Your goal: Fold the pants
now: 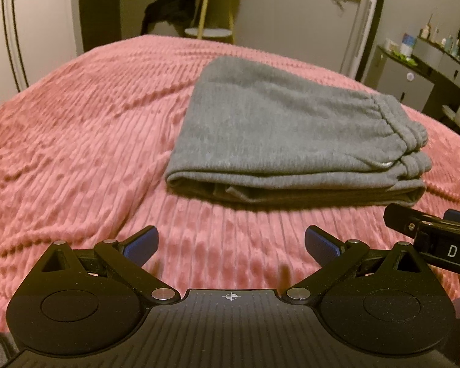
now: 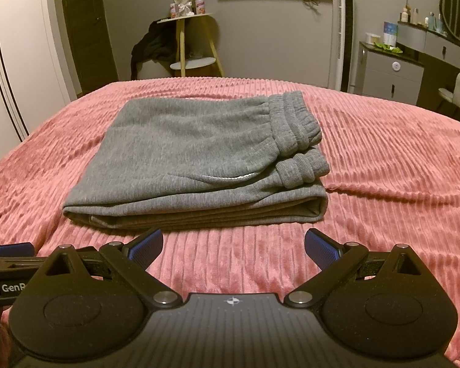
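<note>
Grey sweatpants (image 1: 285, 135) lie folded into a thick rectangle on the pink ribbed bedspread (image 1: 76, 128), with the elastic waistband at the right end. They also show in the right wrist view (image 2: 193, 159). My left gripper (image 1: 231, 245) is open and empty, held above the bedspread just short of the pants' near edge. My right gripper (image 2: 233, 247) is open and empty, also just in front of the near folded edge. The right gripper's side shows at the right edge of the left wrist view (image 1: 429, 230).
Beyond the bed stand a small wooden side table (image 2: 193, 30) with dark clothing draped beside it, a tall white column (image 2: 342, 30), and a grey dresser with bottles and a mirror (image 2: 414, 58). White wardrobe doors (image 2: 18, 61) are on the left.
</note>
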A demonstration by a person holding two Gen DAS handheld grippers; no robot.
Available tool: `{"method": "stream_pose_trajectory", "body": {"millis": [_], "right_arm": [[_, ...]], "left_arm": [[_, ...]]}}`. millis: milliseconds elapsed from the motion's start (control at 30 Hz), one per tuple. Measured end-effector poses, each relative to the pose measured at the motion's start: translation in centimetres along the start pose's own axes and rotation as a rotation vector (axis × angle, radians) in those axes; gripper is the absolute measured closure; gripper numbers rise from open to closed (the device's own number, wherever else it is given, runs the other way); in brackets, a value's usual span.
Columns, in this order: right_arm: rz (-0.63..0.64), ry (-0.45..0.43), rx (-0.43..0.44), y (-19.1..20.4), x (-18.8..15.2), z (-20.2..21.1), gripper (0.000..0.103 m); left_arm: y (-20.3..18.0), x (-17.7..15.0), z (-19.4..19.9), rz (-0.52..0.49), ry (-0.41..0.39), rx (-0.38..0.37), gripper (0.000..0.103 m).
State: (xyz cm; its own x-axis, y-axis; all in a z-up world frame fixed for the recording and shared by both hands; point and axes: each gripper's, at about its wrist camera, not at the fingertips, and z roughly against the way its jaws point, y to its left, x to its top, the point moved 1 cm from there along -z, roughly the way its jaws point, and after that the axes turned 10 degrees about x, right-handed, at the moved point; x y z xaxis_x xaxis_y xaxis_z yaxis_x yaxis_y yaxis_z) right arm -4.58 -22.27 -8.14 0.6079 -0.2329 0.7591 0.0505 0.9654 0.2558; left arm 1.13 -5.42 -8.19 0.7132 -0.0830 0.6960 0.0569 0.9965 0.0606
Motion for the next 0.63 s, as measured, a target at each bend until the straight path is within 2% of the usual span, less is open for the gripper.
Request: {"method": "stream_pose_trajectory", "body": {"millis": [633], "right_arm": [[-0.02,0.004,-0.009,-0.04,-0.05,-0.18,0.004]], "left_arm": [[-0.31,-0.05,-0.38,-0.004,0.038,-0.005,0.0]]}}
